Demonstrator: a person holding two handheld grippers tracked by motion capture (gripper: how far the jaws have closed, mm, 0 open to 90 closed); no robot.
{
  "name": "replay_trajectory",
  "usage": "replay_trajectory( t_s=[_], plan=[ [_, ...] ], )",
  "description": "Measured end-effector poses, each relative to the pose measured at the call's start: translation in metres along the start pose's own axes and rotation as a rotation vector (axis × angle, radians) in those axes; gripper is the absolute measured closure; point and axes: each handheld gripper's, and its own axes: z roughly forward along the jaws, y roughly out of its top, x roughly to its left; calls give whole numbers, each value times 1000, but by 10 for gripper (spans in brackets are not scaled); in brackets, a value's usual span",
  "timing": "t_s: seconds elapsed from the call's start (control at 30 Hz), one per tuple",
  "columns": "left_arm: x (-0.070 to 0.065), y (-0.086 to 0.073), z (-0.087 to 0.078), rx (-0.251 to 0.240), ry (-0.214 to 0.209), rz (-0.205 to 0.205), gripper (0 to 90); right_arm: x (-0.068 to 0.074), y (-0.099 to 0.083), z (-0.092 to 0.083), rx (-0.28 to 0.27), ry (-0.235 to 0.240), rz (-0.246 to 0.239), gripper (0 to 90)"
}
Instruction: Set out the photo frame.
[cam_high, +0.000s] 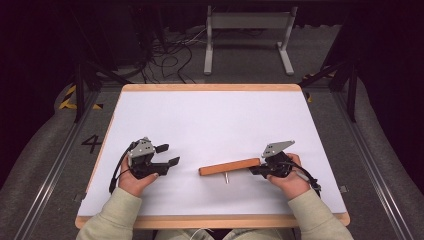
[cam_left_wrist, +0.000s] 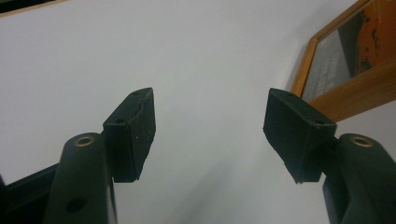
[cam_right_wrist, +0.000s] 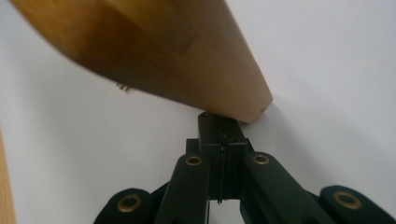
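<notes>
A reddish-brown wooden bar (cam_high: 230, 166) lies across the middle of the white table top (cam_high: 210, 120), with a small metal peg (cam_high: 226, 177) sticking out of its near side. My right gripper (cam_high: 254, 170) is shut with nothing between its jaws. Its closed tip touches the bar's right end. In the right gripper view the closed tip (cam_right_wrist: 219, 123) meets the rounded end of the bar (cam_right_wrist: 163, 51). My left gripper (cam_high: 168, 154) rests at the table's left, well apart from the bar and pointing right. It is open and holds nothing, with bare table between its pads (cam_left_wrist: 210, 130).
The table has a wooden rim (cam_high: 210, 87). Beyond the far edge stand a grey metal frame (cam_high: 248, 30) and loose cables (cam_high: 170, 55) on the floor. Dark stand legs (cam_high: 82, 85) flank the table on both sides.
</notes>
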Motion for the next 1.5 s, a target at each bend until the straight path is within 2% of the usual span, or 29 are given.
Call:
replay_trajectory(
  t_s=[0.2,0.33,0.5,0.8,0.97,1.13,1.33,1.5],
  plan=[
    [1,-2,-2,-2,7,0,347,-10,9,7,-17,-22,37,900],
    [1,-3,-4,-3,15,-5,348,-13,12,10,-24,-27,46,900],
    [1,-6,-7,-5,30,-4,348,-22,24,19,-40,-42,66,900],
    [2,-10,-13,-4,43,-10,348,-30,42,31,-39,-55,60,900],
    [2,-12,-17,-3,49,-15,348,-35,52,38,-51,-53,67,900],
    [2,-14,-18,-1,53,-23,348,-40,63,45,-82,-28,84,900],
    [3,-14,-18,0,55,-18,347,-40,76,55,-107,-4,75,900],
    [4,-14,-16,0,48,-26,347,-38,87,61,-105,10,50,900]
  ],
)
